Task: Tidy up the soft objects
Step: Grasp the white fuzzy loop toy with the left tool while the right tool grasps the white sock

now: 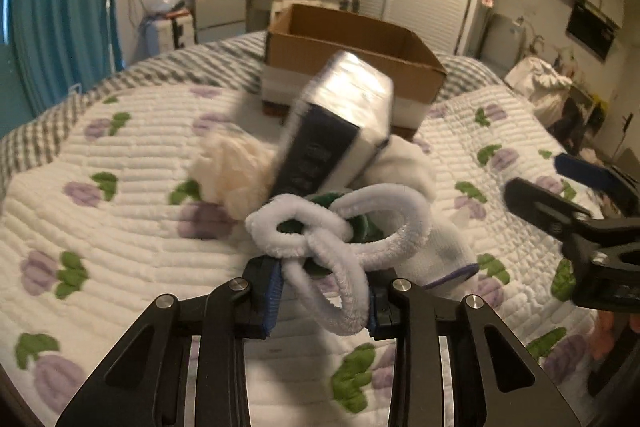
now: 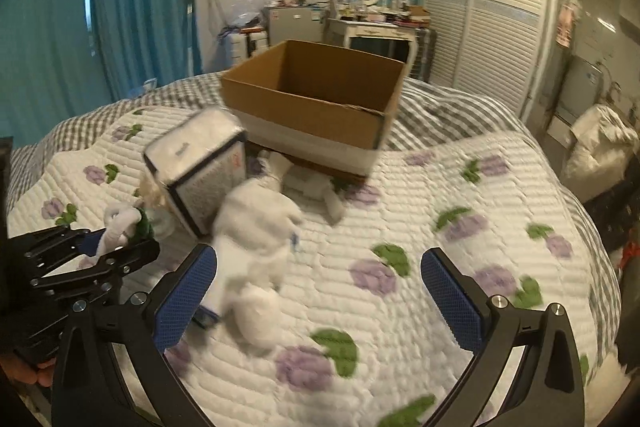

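Left fingers (image 1: 322, 297) pinching white fuzzy loops (image 1: 340, 227) | right fingers (image 2: 320, 291) spread, white plush (image 2: 256, 251) between

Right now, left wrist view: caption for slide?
Left claw grips a white fuzzy loop above the quilted bed; cardboard box beyond.

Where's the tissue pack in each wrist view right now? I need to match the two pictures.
Left wrist: tissue pack at center, tilted, just beyond the white loops in the left gripper.
Right wrist: tissue pack left of center, above the open right gripper.
Shared landmark: cardboard box behind it.
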Action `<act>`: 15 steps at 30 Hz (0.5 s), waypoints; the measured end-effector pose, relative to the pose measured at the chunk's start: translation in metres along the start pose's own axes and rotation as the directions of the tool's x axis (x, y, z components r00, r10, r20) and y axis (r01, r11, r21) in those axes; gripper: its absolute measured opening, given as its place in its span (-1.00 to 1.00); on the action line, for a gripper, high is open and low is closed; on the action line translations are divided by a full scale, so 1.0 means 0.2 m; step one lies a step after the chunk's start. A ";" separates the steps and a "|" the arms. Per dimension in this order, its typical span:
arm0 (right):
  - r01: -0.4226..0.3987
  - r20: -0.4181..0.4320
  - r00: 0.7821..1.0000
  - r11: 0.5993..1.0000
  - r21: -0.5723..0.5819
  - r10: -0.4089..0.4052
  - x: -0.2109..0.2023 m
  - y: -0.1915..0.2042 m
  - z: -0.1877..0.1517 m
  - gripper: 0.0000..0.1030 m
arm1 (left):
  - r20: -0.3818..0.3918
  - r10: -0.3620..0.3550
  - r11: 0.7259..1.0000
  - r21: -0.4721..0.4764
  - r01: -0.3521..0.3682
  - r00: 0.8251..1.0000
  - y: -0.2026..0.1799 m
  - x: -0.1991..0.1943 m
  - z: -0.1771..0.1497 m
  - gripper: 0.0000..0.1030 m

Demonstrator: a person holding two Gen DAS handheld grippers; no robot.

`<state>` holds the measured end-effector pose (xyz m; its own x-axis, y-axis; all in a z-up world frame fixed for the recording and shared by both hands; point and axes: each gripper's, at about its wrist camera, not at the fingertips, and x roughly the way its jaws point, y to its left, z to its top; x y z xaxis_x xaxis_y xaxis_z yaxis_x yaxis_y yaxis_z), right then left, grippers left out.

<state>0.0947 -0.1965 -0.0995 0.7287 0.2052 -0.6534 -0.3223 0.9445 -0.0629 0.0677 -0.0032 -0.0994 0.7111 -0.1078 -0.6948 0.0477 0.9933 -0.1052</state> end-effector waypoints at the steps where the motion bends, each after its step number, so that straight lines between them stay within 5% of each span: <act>1: -0.015 -0.014 1.000 1.000 -0.026 0.015 0.04 0.04 0.03 1.00 | 0.005 0.006 1.000 -0.008 -0.006 1.000 0.02 -0.01 0.01 -0.40; 10: -0.063 -0.122 0.991 0.996 -0.068 0.055 0.41 0.18 0.10 0.71 | 0.036 0.000 0.999 -0.045 0.001 0.999 0.08 -0.05 0.04 -0.39; 15: -0.143 -0.150 0.979 0.989 -0.031 0.136 0.44 0.17 0.08 -0.01 | 0.040 0.002 1.000 -0.022 -0.001 0.999 0.05 -0.06 0.03 -0.39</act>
<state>0.1584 -0.1418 -0.1472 0.5790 0.2913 -0.7615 -0.4413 0.8973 0.0076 0.0636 0.0080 -0.0871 0.7384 -0.1040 -0.6663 0.0313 0.9923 -0.1202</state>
